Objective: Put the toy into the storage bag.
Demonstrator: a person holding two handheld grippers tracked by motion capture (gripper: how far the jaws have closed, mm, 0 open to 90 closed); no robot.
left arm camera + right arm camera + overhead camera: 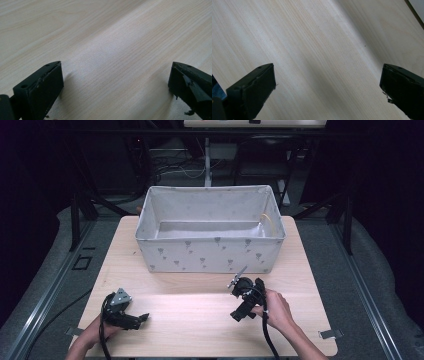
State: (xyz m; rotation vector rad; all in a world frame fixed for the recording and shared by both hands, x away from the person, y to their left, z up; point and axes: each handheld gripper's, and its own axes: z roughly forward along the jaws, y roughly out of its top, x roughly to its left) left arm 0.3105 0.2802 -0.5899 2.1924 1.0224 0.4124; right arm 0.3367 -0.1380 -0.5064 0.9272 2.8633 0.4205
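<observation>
1. Desk (200, 300): pale wood-grain top, seen from the high view; bare wood runs under the jaws in both gripper views.
2. Fabric bin (210, 229): grey-white, rectangular, open-topped, printed with small dark motifs; stands at the far middle of the desk, its long side facing the person. A thin yellowish loop lies against its inner right wall; what it is cannot be told.
3. Left hand-held gripper (142, 318): held low over the near-left part of the desk, grey three-cornered plate on top, jaws pointing right. In the left gripper view (116, 85) the two black jaws stand wide apart with nothing between them.
4. Right hand-held gripper (239, 315): held over the near-right part of the desk, just in front of the bin and apart from it, cable trailing toward the person. In the right gripper view (328, 85) the jaws are spread wide and empty.
5. The two grippers are well apart; neither touches the bin.
</observation>
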